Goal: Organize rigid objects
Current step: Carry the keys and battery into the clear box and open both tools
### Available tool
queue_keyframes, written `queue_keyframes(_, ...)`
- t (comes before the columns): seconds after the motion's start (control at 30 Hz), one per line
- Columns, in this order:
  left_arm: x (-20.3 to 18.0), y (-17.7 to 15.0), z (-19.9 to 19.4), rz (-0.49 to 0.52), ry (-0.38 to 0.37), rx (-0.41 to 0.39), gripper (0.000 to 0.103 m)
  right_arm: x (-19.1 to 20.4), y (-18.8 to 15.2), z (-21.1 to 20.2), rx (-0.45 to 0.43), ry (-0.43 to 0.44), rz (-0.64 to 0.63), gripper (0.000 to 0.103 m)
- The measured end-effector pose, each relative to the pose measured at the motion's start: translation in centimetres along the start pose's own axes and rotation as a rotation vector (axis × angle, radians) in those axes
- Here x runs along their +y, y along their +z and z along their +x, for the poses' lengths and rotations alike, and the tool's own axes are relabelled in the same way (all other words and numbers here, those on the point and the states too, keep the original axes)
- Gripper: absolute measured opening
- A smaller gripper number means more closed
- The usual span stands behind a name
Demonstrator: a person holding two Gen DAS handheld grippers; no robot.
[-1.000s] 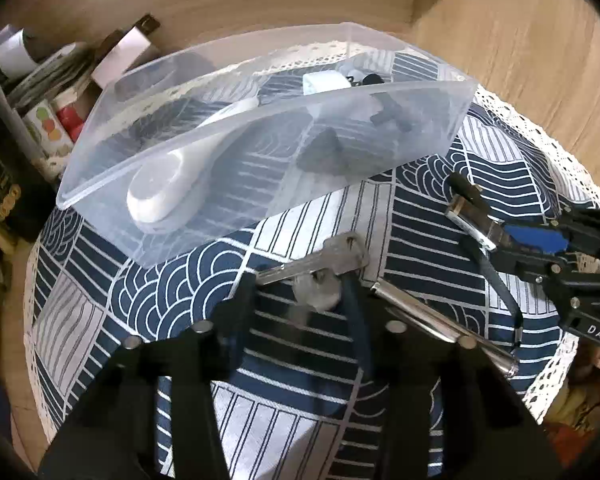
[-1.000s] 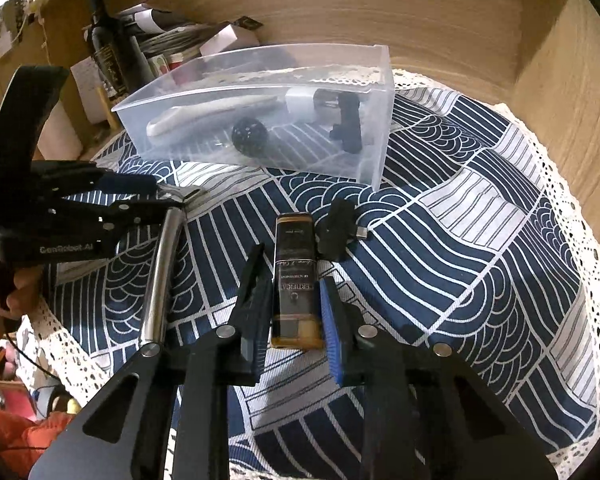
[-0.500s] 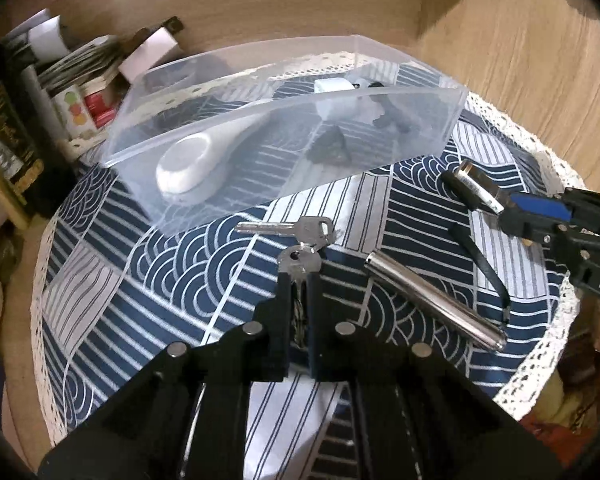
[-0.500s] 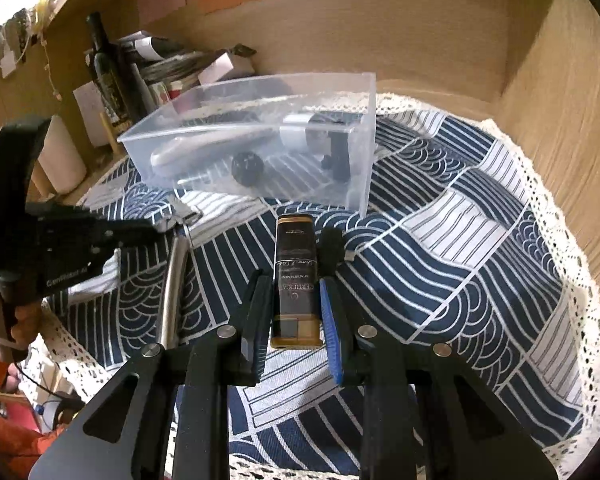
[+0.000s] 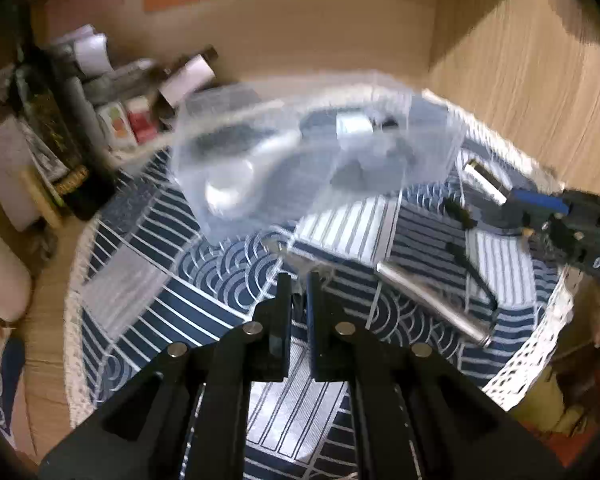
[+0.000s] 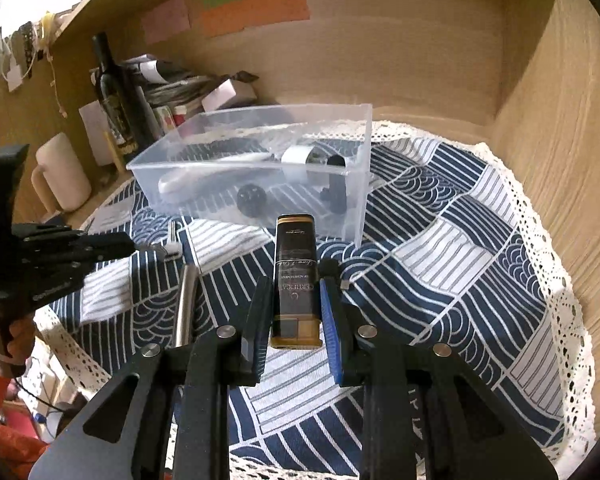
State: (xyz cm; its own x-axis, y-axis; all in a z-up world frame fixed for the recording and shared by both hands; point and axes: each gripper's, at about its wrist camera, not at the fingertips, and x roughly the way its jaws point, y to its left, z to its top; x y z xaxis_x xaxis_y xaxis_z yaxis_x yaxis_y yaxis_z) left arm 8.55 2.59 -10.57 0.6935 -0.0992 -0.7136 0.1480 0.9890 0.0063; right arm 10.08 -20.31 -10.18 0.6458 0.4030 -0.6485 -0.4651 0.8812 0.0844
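Observation:
A clear plastic bin (image 6: 356, 184) stands at the back of the patterned tablecloth (image 6: 440, 264) and holds several items. It also shows, blurred, in the left wrist view (image 5: 432, 148). My right gripper (image 6: 294, 300) is shut on a black and gold rectangular box (image 6: 294, 276) and holds it above the cloth, in front of the bin. My left gripper (image 5: 298, 284) is shut on a bunch of keys, which shows in the right wrist view (image 6: 168, 246) at its fingertips. In its own view the keys are mostly hidden. A silver metal tube (image 6: 184, 304) lies on the cloth between the grippers.
A small black object (image 6: 332, 270) lies just right of the held box. A dark bottle (image 6: 114, 96), a white mug (image 6: 62, 174) and stacked clutter stand left of the bin. Wooden walls close the back and right. The cloth's lace edge (image 6: 560, 280) runs along the right.
My left gripper has lifted with the keys and its view has swung, now blurred. My right gripper has raised the black and gold box higher off the cloth.

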Motion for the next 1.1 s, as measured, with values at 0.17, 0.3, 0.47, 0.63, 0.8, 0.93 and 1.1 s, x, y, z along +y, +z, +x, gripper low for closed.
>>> queue_keyframes(0.17,0.4,1.5,-2.4,-0.014,0.003,-0.065,0.005,0.2,1.2,-0.6,-0.047,-0.001,-0.01,0.022)
queue_keyframes(0.3,0.8,2.5,-3.4,-0.016,0.002,-0.089,0.005,0.4,2.3,-1.0,-0.084,0.004,-0.013,0.022)
queue_keyframes(0.47,0.9,4.1,-4.3,-0.011,0.006,-0.122,0.005,1.0,4.1,-1.3,-0.131,0.01,-0.029,0.022)
queue_keyframes(0.63,0.7,6.5,-5.1,0.002,0.015,-0.161,0.005,1.5,6.2,-1.7,-0.178,0.014,-0.052,0.022)
queue_keyframes(0.8,1.1,9.2,-5.6,-0.003,0.003,-0.191,0.005,1.6,8.0,-1.4,-0.209,0.015,-0.068,0.022)
queue_keyframes(0.93,1.4,11.4,-5.9,-0.007,0.004,-0.219,0.005,1.4,9.3,-0.8,-0.219,0.018,-0.067,0.022)
queue_keyframes(1.1,1.9,13.8,-5.4,-0.017,-0.014,-0.232,0.005,1.0,10.4,0.5,-0.209,0.023,-0.067,0.022)
